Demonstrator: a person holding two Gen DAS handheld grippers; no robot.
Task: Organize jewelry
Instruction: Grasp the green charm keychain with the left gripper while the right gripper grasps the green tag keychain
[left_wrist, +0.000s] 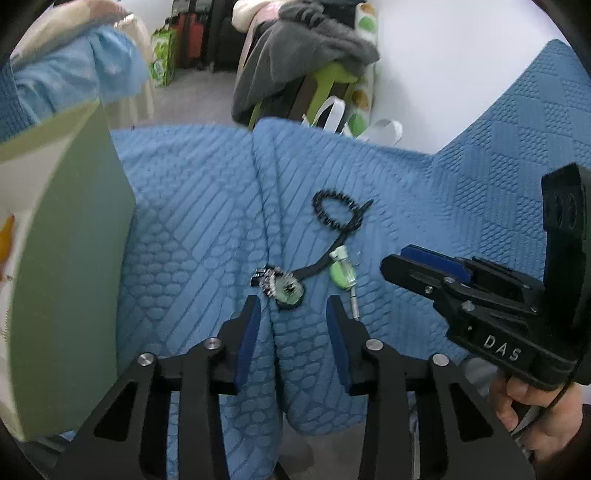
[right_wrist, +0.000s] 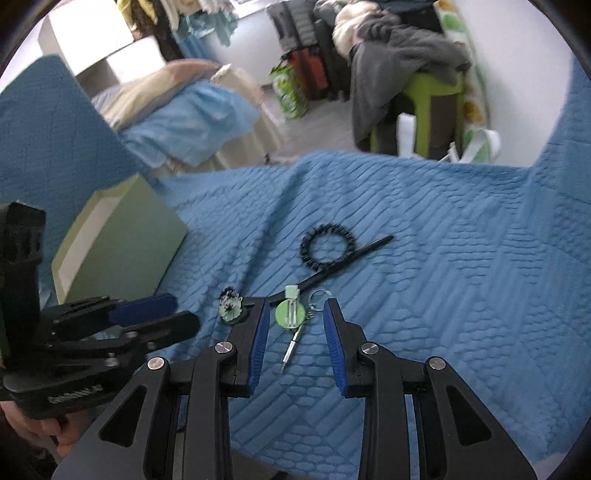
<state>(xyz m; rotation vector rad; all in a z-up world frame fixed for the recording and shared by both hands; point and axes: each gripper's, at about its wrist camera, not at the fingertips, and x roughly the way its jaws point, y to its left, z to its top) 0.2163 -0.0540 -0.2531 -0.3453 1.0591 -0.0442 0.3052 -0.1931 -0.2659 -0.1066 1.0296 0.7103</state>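
Both grippers' jaws part-open, empty. Hair stick (right_wrist: 334, 267): light, stiff; left gripper (left_wrist: 291, 306) should pinch the flower end (left_wrist: 288, 288), right gripper (right_wrist: 293, 314) the keychain disc (right_wrist: 290, 315).

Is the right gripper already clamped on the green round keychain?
No: in the right wrist view the right gripper stands open, the green round keychain lying untouched on the blue quilt between its fingers.
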